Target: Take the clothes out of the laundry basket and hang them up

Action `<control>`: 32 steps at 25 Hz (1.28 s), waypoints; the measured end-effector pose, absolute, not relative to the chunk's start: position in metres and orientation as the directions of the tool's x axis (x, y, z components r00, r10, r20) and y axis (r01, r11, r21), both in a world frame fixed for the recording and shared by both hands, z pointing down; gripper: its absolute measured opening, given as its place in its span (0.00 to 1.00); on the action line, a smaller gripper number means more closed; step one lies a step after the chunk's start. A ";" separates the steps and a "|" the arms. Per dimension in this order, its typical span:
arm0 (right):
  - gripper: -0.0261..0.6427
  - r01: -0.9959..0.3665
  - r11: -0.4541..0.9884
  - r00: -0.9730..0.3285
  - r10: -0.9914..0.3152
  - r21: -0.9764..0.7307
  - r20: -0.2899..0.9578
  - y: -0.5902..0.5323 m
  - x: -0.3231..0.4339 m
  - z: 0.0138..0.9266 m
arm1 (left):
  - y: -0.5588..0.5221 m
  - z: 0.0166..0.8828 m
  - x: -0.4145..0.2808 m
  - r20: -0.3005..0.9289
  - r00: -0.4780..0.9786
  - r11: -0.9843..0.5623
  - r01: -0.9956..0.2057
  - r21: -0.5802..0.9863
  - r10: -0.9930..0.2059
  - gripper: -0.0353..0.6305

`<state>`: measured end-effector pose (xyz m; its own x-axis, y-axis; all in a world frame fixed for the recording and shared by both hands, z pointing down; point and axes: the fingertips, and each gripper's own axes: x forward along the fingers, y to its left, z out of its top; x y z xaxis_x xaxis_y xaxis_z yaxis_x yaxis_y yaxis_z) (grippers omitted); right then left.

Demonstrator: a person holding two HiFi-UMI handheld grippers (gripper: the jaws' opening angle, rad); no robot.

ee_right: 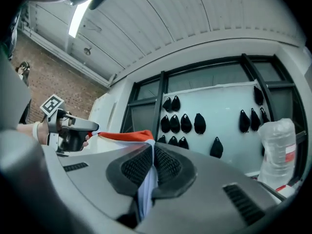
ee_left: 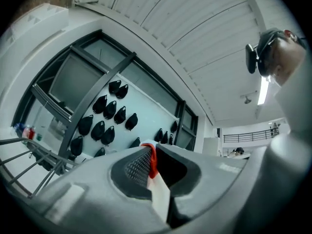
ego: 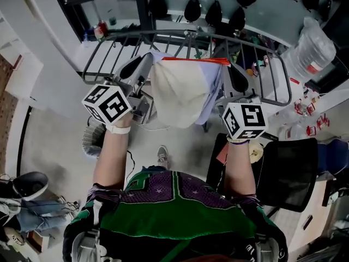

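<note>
Pale cream-and-lilac cloth garment [ego: 180, 89] with a red-orange hem, held stretched between both grippers.
Left gripper [ego: 140, 65] and right gripper [ego: 235, 76] each have fingers [ee_right: 134, 167] clamped shut on the hem. The cloth hangs over the grey metal-bar drying rack [ego: 103, 59], perhaps already touching its bars. An uneven pull could slip the thin hem free, or bunch it on one bar.

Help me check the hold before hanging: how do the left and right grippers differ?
The left gripper pinches cream cloth at the left end of the garment's red edge; the right gripper pinches lavender cloth at its right end. Both are shut on the garment, stretching it between them.
</note>
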<state>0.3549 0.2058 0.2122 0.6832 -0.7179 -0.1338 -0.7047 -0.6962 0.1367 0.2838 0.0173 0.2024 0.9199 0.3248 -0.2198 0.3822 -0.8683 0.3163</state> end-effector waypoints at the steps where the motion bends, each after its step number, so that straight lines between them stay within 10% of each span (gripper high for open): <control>1: 0.05 -0.696 -0.706 0.693 -0.709 0.132 -0.132 0.204 0.364 0.211 | 0.016 0.202 0.292 -0.220 0.914 -0.866 0.396 0.304 0.341 0.09; 32: 0.05 -0.549 -0.817 0.816 -0.569 0.176 -0.100 0.140 0.585 0.199 | -0.058 0.200 0.534 -0.211 0.851 -0.826 0.520 0.216 0.480 0.09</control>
<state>0.5849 0.1398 0.1993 0.8161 -0.5693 -0.0995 -0.5486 -0.8173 0.1763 0.5336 -0.0584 0.2002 0.8513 0.4803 -0.2111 0.5199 -0.8263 0.2165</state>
